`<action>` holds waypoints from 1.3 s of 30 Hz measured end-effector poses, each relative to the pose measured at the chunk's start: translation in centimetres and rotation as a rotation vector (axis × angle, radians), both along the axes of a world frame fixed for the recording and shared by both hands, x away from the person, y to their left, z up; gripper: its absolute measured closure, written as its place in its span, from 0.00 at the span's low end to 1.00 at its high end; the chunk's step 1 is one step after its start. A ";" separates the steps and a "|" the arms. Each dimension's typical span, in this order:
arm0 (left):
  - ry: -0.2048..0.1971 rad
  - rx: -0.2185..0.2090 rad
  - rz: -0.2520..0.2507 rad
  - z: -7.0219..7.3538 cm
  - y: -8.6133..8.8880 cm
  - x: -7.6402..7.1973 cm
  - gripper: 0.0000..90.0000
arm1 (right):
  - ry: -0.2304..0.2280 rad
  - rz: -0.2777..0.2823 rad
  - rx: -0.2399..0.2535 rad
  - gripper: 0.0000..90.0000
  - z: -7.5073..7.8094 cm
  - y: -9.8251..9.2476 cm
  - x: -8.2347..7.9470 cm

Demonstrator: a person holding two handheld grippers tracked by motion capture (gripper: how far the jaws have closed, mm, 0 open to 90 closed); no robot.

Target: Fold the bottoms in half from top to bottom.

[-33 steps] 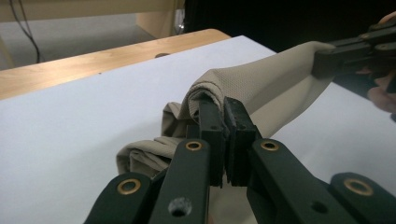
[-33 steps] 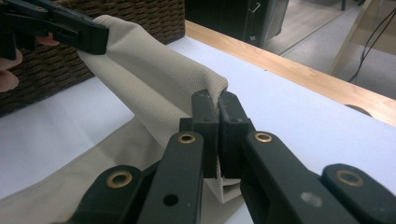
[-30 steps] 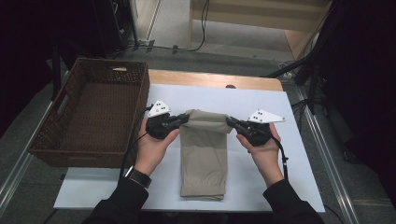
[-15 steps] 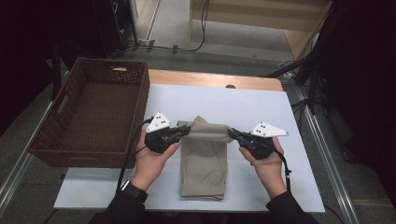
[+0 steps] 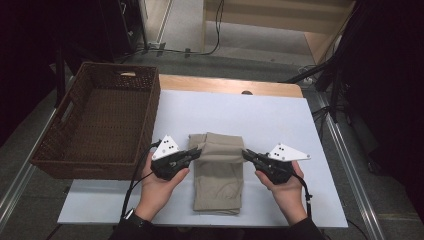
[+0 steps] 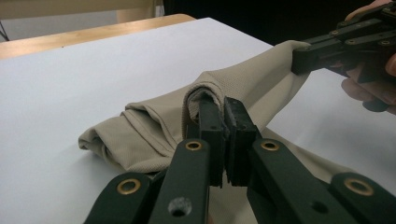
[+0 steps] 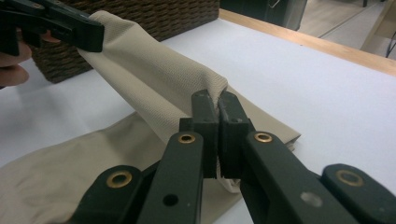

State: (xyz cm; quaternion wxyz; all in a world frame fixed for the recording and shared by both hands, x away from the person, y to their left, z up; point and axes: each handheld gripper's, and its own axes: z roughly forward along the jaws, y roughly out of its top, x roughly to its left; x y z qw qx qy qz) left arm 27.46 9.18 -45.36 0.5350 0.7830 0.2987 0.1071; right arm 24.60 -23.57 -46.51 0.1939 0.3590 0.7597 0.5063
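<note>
Cloth lies mid-table, long axis running twelve to six. Left tongs at nine o'clock and right tongs at three each clamp shut on its raised far fold.

Overall light: room was dim; white table top was the brightest area, lit evenly from above.
Surroundings: left & right edges of high view fell to near black; floor behind the table was mid-grey.
Shadows: soft, short; faint one under the beige cloth, darker inside the wicker basket.
Glare: none on the table; slight sheen on brass rivets in both gripper views.
Blur: high view was soft, low detail, no motion streaks.
Focus, left gripper view: cloth weave sharp near the jaws; far table edge was soft.
Focus, right gripper view: near arms slightly soft; basket & background blurred.
Distortion: mild wide-angle stretch at the bottom of both gripper views.
</note>
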 end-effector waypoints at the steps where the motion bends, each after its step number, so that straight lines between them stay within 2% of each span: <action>1: 0.001 -0.001 -0.002 -0.1 0.1 -0.2 0.98 | 0.002 0.003 -0.001 0.96 -0.1 0.0 -0.2; 6: 0.003 0.004 -0.008 -0.8 0.3 -1.3 0.98 | -0.001 0.012 -0.005 0.96 -0.5 0.2 -1.3; 9: -0.006 0.024 -0.012 -1.1 0.2 -2.0 0.98 | 0.000 0.019 -0.008 0.96 -0.7 0.3 -1.9; 27: 0.008 0.019 -0.051 -2.8 0.7 -5.2 0.98 | 0.018 0.037 0.012 0.96 -2.4 0.2 -5.3; 31: 0.018 0.024 -0.054 -3.3 0.8 -5.8 0.98 | 0.029 0.046 0.005 0.96 -3.1 0.3 -6.2; 35: 0.049 0.013 -0.063 -4.1 1.1 -6.6 0.98 | 0.040 0.051 0.007 0.96 -3.4 0.4 -6.7; 39: 0.064 0.024 -0.078 -4.4 1.0 -7.3 0.97 | 0.052 0.059 -0.005 0.96 -3.8 0.7 -7.4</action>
